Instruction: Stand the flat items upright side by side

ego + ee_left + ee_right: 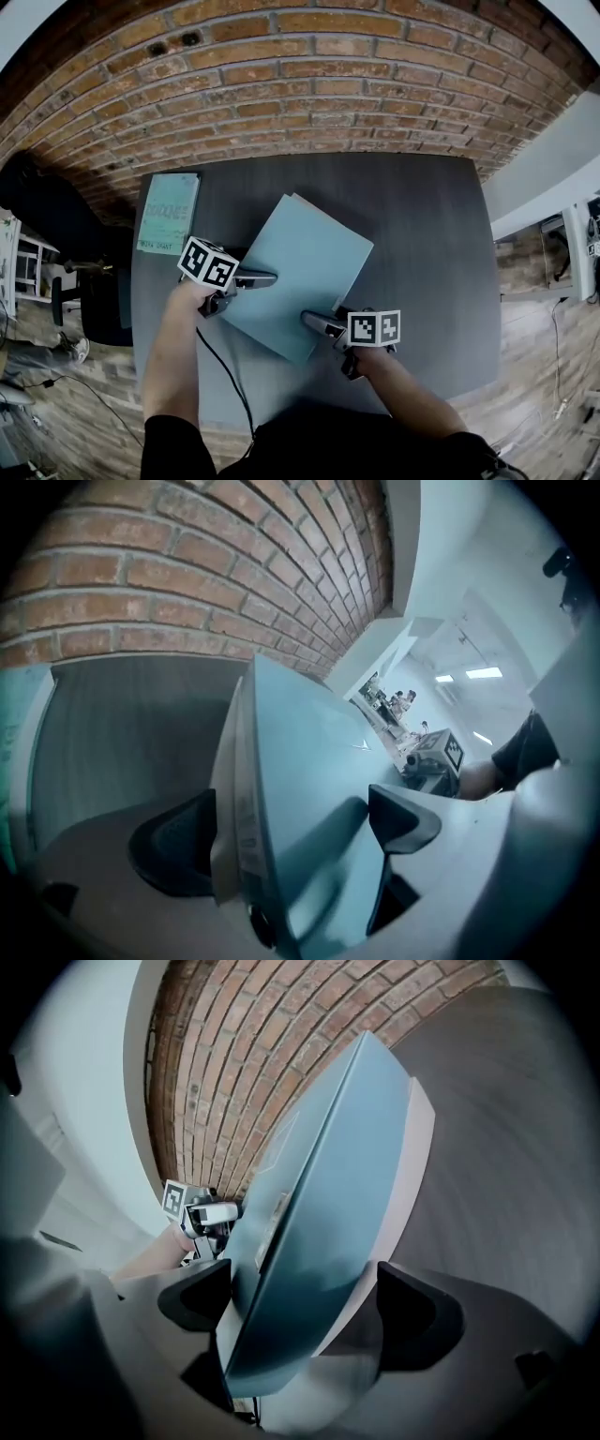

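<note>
A large blue-grey book (302,267) lies askew in the middle of the dark grey table (431,234), and a second edge shows under its far side. My left gripper (267,278) reaches over its left edge. My right gripper (311,321) is at its near right corner. In the left gripper view the book (300,761) passes between the jaws of that gripper (291,832): the left pad is at its page edge, the right pad stands clear. In the right gripper view the book (328,1194) sits between wide jaws (309,1302), with a gap on the right side. A teal book (169,213) lies flat at the table's far left.
A brick wall (309,84) runs along the table's far edge. A black cable (225,375) trails off the near edge between the person's arms. A dark chair (94,300) stands left of the table, and a white counter (553,178) is at the right.
</note>
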